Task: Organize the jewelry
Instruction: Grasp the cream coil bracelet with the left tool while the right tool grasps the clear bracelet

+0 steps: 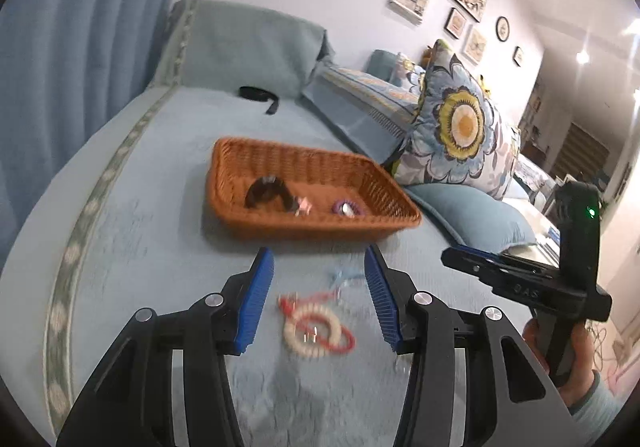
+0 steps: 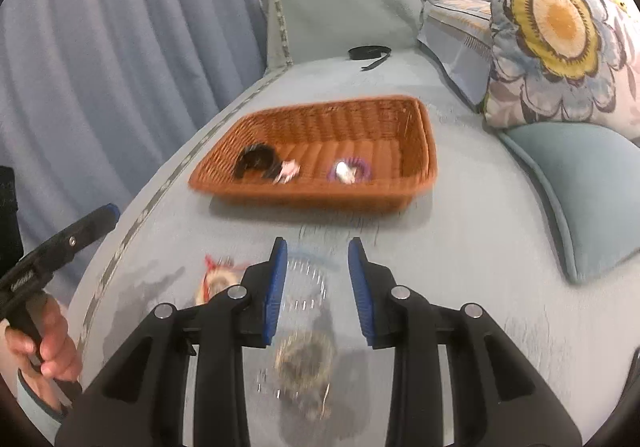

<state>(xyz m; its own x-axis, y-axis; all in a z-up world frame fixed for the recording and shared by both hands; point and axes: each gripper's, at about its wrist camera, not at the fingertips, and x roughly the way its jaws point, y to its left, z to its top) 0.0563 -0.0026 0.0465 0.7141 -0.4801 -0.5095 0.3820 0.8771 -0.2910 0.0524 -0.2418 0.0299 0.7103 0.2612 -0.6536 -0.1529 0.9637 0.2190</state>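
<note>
A woven brown basket (image 1: 288,227) (image 2: 312,199) sits on the light blue bed cover. Inside it are a black curved piece (image 1: 266,189) (image 2: 256,163), a small pink piece (image 1: 303,205) (image 2: 289,169) and a purple piece (image 1: 346,208) (image 2: 347,171). My left gripper (image 1: 318,251) is open above a white bead bracelet with red cord (image 1: 316,331) (image 2: 216,281), not touching it. My right gripper (image 2: 317,243) is open over a clear bead bracelet (image 2: 306,283) and a dark brownish bracelet (image 2: 306,363), which both lie on the cover. Motion blur softens the jewelry.
A black strap (image 1: 258,95) (image 2: 368,51) lies behind the basket near the headrest cushion. A flowered pillow (image 1: 460,123) (image 2: 560,27) and a blue cushion (image 1: 468,215) (image 2: 580,191) border the right side. Blue curtains (image 2: 100,47) hang left, beyond the bed's trimmed edge.
</note>
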